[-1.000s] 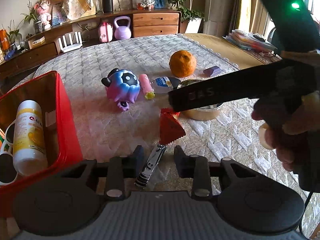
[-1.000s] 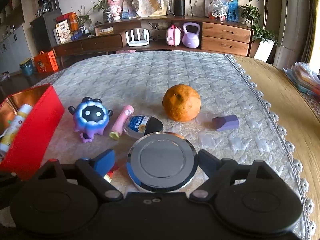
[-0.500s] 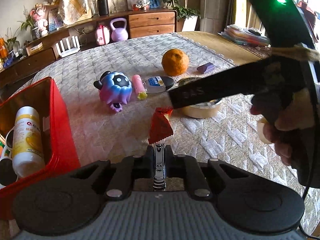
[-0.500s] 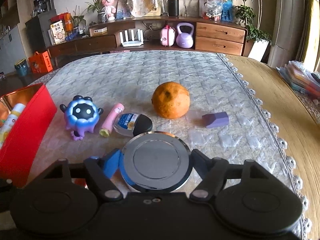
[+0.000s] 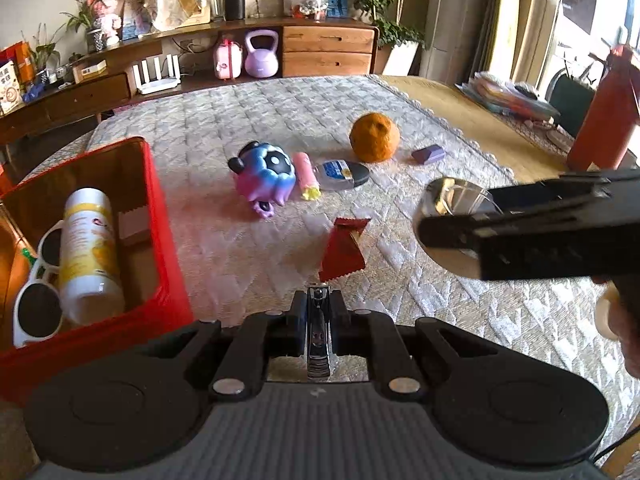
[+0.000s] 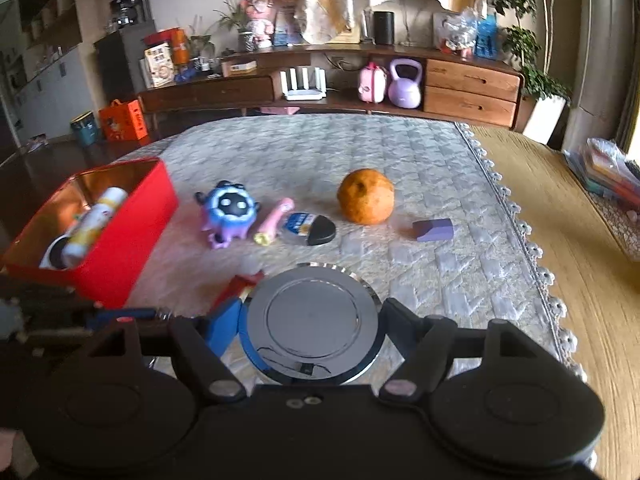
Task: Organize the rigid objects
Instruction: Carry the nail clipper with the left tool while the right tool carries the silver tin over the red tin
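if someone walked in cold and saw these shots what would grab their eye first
Probably the two grips up front: the left gripper shut on a metal nail clipper, and the right gripper clamping a shiny round tin. Next, the red box at the left with a bottle and sunglasses inside, and the orange mid-table beside a blue-and-pink toy.

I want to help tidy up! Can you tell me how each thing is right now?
left gripper: shut on the nail clipper
right gripper: holding the round tin
red box: open, bottle and sunglasses inside
orange: loose on the quilt
red packet: loose, beside the clipper
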The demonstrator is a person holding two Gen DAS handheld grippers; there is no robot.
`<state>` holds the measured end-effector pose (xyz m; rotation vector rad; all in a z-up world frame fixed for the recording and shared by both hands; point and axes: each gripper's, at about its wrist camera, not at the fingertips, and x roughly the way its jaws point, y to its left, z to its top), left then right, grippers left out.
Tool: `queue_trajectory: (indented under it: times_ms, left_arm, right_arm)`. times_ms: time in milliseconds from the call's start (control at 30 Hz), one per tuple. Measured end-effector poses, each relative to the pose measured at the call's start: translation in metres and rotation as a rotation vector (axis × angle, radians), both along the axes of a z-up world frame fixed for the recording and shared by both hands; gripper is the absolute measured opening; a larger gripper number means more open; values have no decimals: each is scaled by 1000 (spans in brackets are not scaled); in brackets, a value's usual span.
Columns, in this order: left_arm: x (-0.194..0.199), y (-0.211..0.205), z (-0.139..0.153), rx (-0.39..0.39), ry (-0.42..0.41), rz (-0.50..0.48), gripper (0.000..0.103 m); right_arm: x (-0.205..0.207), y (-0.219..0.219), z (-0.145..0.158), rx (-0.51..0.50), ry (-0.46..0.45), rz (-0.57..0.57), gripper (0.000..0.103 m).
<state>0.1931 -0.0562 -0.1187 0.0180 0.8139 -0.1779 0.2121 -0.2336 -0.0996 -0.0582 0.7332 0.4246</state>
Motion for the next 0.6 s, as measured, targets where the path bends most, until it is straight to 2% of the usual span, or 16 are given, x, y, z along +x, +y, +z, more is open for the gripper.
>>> queue_trajectory:
  times_ms: [600]
  left_arm:
    - [-41, 44, 52, -75, -96, 72, 10]
  right_arm:
    - [-52, 29, 51, -13, -89, 104, 76]
